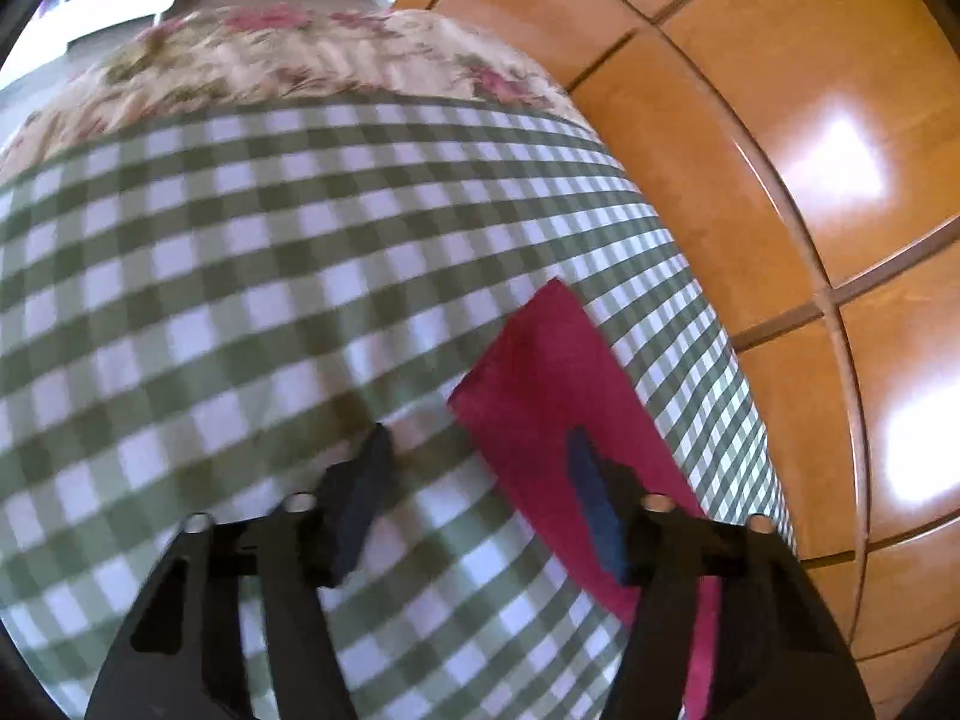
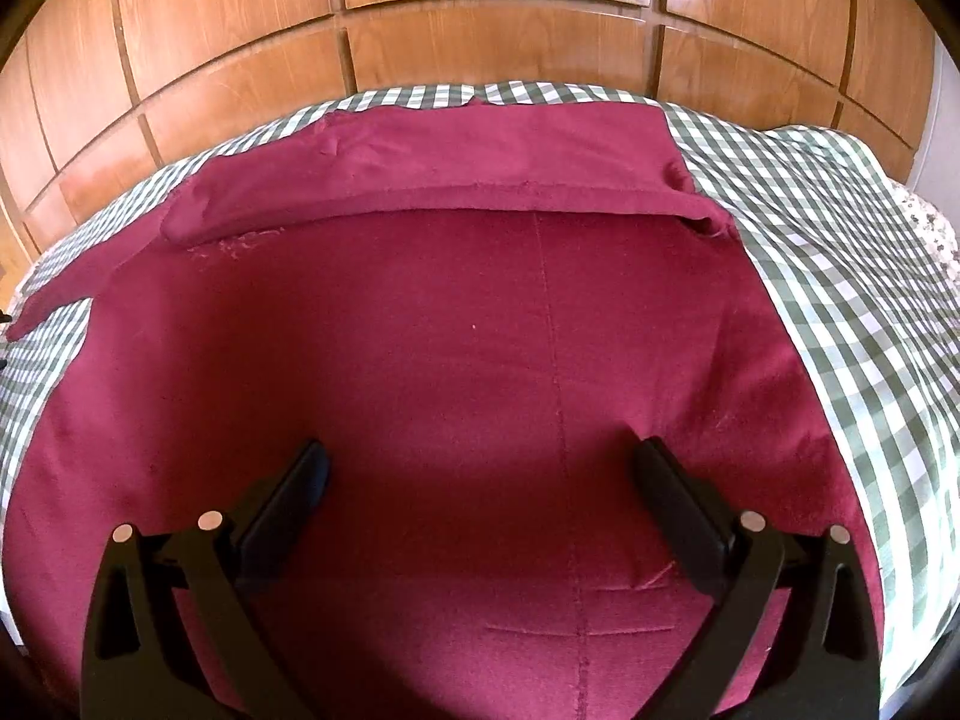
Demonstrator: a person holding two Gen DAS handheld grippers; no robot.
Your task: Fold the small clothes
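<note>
Checked cloth (image 2: pixel 840 252) under maroon garment (image 2: pixel 420 330); wood panelling (image 2: pixel 480 30) behind.

Left claw (image 1: pixel 477 465): black plastic frame, two angular arms w/ elongated cut-out slots near base. Round silver pins, two per side, at linkage joints. Fingers (image 1: pixel 591 498) slim, tapering, faced w/ dark blue pads; slightly blurred. Right claw (image 2: pixel 480 468): same black build, triangular-ish slots in outer arms, four silver pin heads across top of linkages. Fingers (image 2: pixel 681 513) flat, long, rounded tips, matte black w/ faint sheen.
</note>
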